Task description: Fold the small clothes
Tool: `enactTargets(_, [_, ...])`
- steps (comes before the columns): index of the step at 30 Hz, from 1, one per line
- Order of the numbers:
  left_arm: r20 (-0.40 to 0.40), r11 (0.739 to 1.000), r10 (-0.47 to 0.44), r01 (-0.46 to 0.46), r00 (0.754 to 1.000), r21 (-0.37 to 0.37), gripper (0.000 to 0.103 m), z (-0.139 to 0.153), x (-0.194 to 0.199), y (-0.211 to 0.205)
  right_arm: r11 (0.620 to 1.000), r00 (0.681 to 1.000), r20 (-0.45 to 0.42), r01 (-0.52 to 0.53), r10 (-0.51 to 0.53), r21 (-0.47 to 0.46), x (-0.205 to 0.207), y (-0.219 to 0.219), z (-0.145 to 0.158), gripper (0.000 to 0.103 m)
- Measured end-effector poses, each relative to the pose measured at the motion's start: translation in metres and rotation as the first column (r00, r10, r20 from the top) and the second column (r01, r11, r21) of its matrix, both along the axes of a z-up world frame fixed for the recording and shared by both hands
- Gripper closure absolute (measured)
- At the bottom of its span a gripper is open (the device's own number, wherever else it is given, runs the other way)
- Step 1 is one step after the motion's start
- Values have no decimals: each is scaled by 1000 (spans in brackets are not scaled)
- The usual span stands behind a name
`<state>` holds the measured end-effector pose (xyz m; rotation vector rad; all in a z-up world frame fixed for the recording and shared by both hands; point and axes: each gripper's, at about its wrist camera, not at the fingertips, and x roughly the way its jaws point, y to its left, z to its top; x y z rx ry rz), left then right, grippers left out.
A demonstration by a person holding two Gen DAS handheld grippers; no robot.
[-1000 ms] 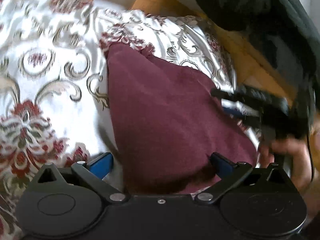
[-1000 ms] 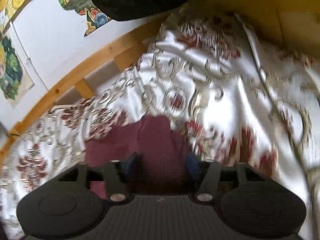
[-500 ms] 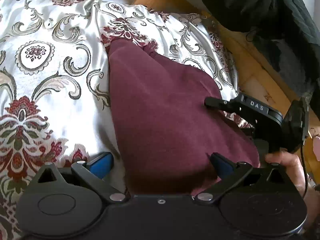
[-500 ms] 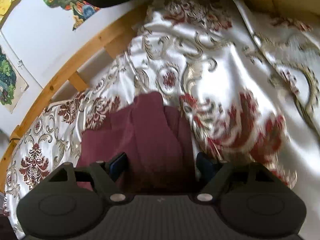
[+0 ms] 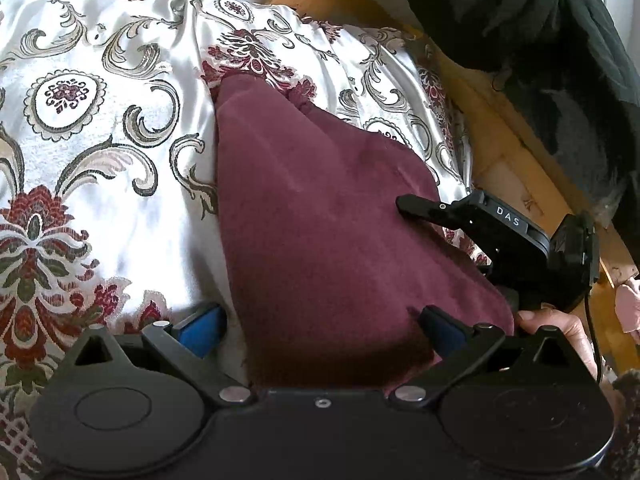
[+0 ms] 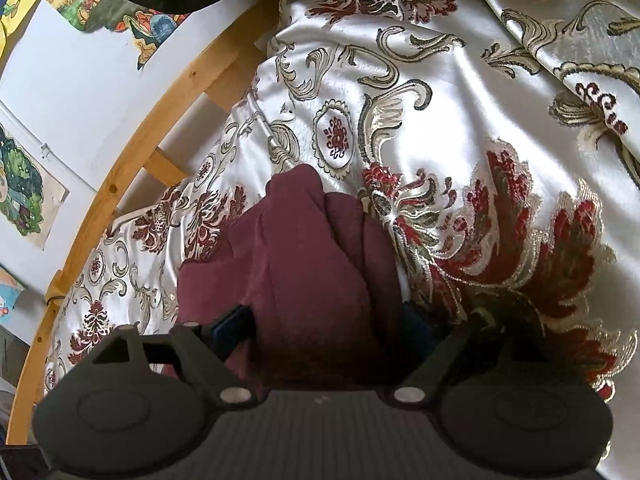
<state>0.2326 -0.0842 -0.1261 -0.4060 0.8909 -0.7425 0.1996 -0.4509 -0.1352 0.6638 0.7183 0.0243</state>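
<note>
— What's changed with the right gripper (image 6: 324, 328)?
— Its jaws have just been opening; now they're wide, gripping nothing, the maroon cloth (image 5: 320, 232) between them on the bedspread (image 5: 100, 140).
— And the left gripper (image 5: 320, 326)?
— Wide open as before, straddling the cloth.

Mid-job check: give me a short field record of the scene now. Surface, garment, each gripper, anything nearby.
surface: patterned satin bedspread on a bed with a wooden frame
garment: maroon cloth, lying folded on the bedspread
left gripper: jaws wide, straddling the near end of the cloth, pads not pressing it
right gripper: jaws have just been opening; cloth lies between them, not pinched
right hand: holding the right gripper's handle
nearby: dark garment beyond the bed frame; pictures on the wall
</note>
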Motion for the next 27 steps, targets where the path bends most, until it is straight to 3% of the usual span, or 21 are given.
enactTargets(12, [-1,1000,3,-3,1000,-9,1,-1,-1,1,1000,999,-35,-16,16,12,-5,3,2,8])
enactTargets(27, [-8,1000,-7,7,1000,-8,1,-4,2,0,1000,999,-35,-13,14,9,-6,4,2,7])
